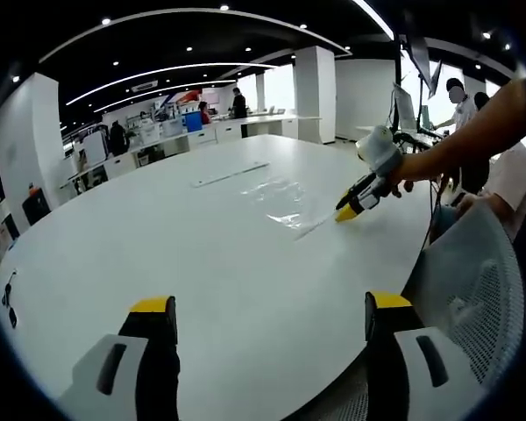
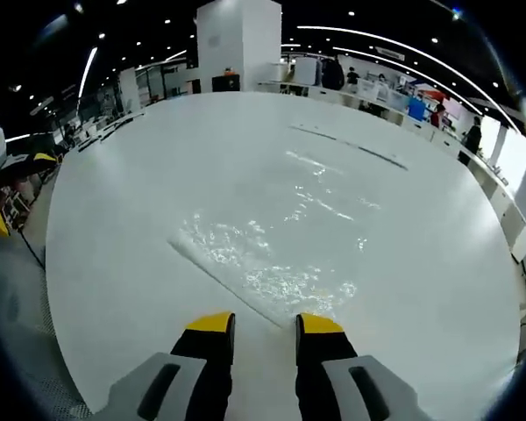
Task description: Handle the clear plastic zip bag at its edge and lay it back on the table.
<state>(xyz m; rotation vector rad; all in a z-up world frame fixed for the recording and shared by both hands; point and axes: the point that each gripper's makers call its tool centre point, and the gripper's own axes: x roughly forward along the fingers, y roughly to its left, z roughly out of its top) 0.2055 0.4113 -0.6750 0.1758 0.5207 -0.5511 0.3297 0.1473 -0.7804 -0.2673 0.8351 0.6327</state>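
Two hand-held grippers: right hand-held gripper (image 2: 266, 326) w/ jaws apart, tips just at near edge of clear plastic zip bag (image 2: 272, 250), which lies flat on white table (image 2: 114, 228). Left hand-held gripper (image 1: 270, 317) apart, well back, idle. Looks like approach/release at edge; next probably needs closing on the thin edge.

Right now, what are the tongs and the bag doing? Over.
Left tongs open, hanging back over the table. Right tongs open at the bag's near edge. Clear zip bag flat on the table. Nothing blocking.
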